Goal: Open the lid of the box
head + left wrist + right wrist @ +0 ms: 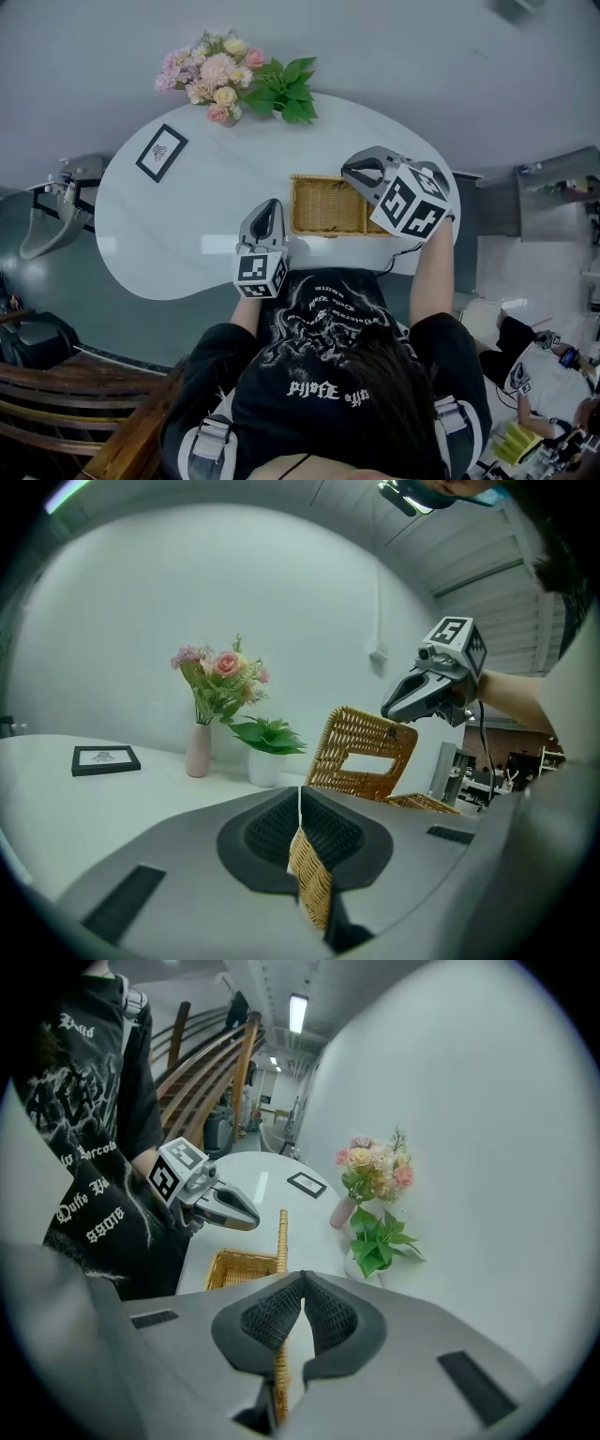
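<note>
A wicker box [323,206] stands on the white table [178,234] near its front edge. Its lid [364,752] is lifted and stands nearly upright. My right gripper [302,1281] is shut on the lid's [281,1241] free edge, which shows edge-on between the pads above the uncovered box [239,1267]. From the left gripper view, this right gripper [424,691] sits at the lid's top corner. My left gripper [300,797] is shut on the box's wicker rim [309,878] at its left end. Seen from the head, the left gripper [267,211] is beside the box and the right gripper [364,173] above it.
At the table's far edge stand a pink vase of flowers [217,80] and a potted green plant [286,94]. A small black picture frame [161,152] lies at the left. A chair [52,211] stands left of the table, a wooden railing [56,394] behind.
</note>
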### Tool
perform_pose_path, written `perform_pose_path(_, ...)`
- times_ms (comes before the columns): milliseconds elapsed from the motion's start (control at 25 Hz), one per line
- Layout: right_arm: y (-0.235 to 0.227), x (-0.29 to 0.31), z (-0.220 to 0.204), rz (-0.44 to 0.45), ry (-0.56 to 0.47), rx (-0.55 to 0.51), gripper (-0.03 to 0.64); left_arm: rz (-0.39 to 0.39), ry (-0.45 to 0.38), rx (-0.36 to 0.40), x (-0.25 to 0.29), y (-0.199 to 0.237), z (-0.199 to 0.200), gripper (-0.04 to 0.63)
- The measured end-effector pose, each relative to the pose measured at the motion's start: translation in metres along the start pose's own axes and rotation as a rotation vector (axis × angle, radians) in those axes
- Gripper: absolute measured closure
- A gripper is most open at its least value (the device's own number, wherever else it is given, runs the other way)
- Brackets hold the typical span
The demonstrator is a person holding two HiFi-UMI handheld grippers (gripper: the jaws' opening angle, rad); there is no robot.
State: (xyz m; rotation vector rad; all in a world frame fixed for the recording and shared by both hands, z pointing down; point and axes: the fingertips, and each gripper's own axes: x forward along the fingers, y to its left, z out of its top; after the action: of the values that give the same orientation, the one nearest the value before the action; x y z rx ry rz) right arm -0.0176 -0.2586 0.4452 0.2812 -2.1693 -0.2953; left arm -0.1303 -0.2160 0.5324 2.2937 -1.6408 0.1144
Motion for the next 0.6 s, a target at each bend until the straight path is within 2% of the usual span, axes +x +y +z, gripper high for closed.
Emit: perform_pose_path(600,-0.027,0.004,-0.004,-0.097,-0.007,-0.018,0.584,0.003,0.007,-0.006,-0.001,0.000,-0.005,0.569)
